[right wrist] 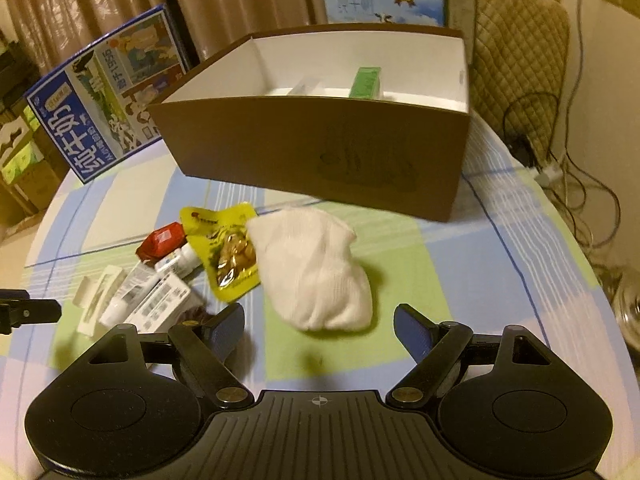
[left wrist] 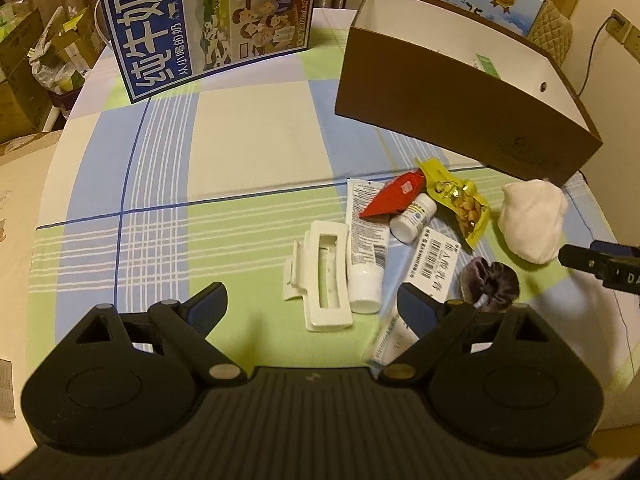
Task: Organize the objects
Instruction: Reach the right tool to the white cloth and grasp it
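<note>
My left claw (left wrist: 312,308) is wide open and holds nothing. It hangs over the desk (left wrist: 248,136) with the checked cloth.

The big brown box (right wrist: 320,148) is my landmark. Far to the left of the box stands a blue milk carton (left wrist: 172,24). In front of the box, a bit to the left, lies a small heap of things. First comes a white hair clip (left wrist: 324,276). Next to it, touching, is a white tube (left wrist: 366,248). A red packet (left wrist: 394,196) lies on top of the tube. A little white bottle (left wrist: 414,216) sits beside that. A white box with a barcode (left wrist: 434,264) lies nearer to me. Then comes a yellow snack bag (right wrist: 228,254). A dark scrunchie (left wrist: 492,280) is near my left claw.

Right in front of the brown box lies a white sock ball (right wrist: 316,268). It touches the snack bag.

My right claw (right wrist: 320,332) is wide open too, just before the sock ball. Inside the brown box I see a green thing (right wrist: 366,82).
</note>
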Demonstrator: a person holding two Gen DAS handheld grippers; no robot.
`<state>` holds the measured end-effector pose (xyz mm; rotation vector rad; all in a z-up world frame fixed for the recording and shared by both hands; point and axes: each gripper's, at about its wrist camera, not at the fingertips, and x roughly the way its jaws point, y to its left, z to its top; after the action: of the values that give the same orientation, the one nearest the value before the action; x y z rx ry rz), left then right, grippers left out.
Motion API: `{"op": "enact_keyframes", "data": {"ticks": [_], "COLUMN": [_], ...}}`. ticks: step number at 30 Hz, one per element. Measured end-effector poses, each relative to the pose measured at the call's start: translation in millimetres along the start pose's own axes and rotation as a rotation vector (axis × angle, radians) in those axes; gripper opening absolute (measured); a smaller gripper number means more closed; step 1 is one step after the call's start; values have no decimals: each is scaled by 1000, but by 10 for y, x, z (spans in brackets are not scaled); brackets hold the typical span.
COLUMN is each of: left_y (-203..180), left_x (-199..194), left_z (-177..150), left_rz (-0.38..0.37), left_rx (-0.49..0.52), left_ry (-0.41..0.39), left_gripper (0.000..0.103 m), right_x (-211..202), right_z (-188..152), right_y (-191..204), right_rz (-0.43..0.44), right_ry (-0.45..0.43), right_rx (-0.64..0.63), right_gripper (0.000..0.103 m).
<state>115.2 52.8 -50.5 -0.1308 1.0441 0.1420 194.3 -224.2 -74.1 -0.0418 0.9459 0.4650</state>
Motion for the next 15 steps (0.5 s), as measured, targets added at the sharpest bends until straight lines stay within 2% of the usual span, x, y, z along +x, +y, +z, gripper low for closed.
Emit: {"op": "enact_keyframes", "data": {"ticks": [15], "left_y": [47], "left_x": [280], "left_z": [90], "left_rz": [53], "left_rx": [-8], "left_ry": [36], "left_gripper": [89], "right_x": [559], "right_z": [153], "right_y": [108], "right_rz": [-18], "right_ry": [24], "right_rx": [-69], "right_gripper": [79]}}
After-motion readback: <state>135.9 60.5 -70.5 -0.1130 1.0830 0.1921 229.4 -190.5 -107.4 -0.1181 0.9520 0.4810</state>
